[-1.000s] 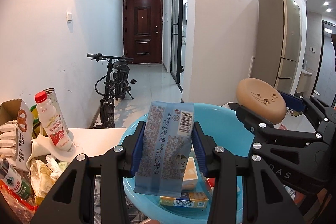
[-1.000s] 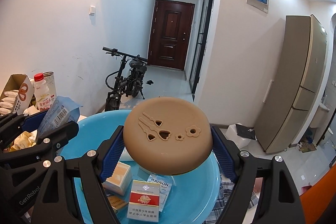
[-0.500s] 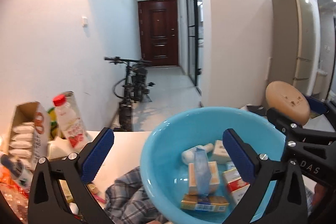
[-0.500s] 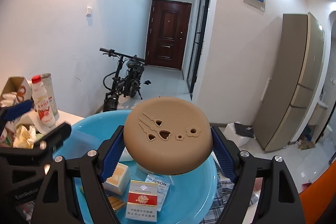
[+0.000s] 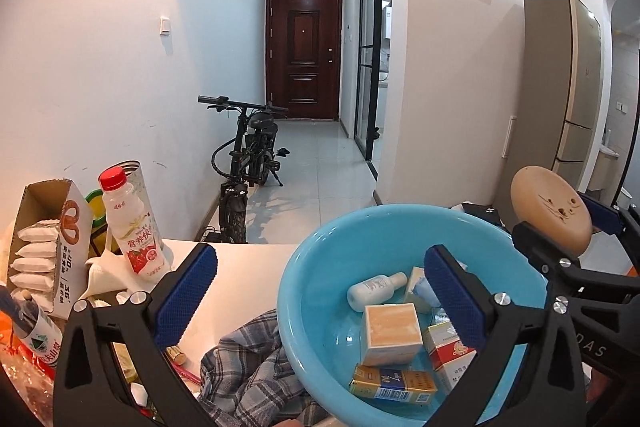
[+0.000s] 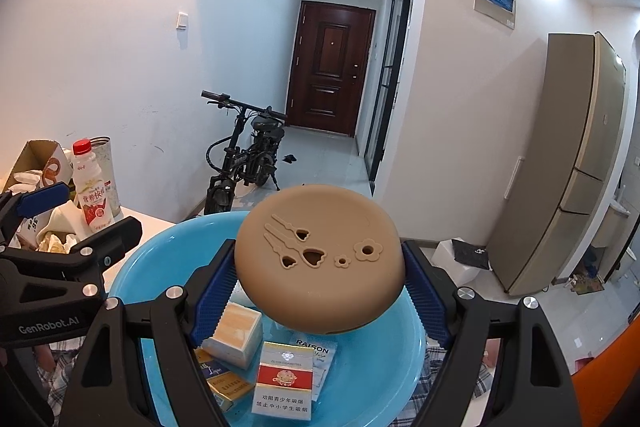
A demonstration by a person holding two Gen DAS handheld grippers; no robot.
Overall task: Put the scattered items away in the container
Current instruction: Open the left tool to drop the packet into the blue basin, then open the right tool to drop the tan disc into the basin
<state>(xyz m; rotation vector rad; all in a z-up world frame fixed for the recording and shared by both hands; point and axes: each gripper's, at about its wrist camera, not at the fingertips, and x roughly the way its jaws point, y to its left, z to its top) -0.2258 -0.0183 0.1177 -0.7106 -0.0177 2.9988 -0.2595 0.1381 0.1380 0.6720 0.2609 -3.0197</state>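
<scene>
A light blue basin [image 5: 360, 239] sits on the table and holds a white bottle [image 5: 376, 285], a beige box [image 5: 392, 331], a red-and-white pack [image 5: 448, 351], a yellow pack [image 5: 394, 385] and a pale blue packet [image 5: 424, 287]. My left gripper [image 5: 320, 287] stands wide open over the basin's left rim, with nothing between its pads. My right gripper [image 6: 320, 279] is shut on a tan round lid [image 6: 320, 255] with cut-out patterns, held tilted above the basin [image 6: 380, 367]. The same lid [image 5: 552, 211] shows at the right edge of the left wrist view.
A plaid cloth [image 5: 248, 359] lies under the basin's left side on the white table [image 5: 248, 267]. At the left stand a red-capped drink bottle [image 5: 134, 231], an open carton of packets [image 5: 44, 247] and a water bottle [image 5: 36, 327]. A bicycle [image 5: 248, 163] stands in the hallway beyond.
My left gripper opened and let go of the blue packet, which dropped into the basin. The right gripper kept still with the tan lid in its grip.
</scene>
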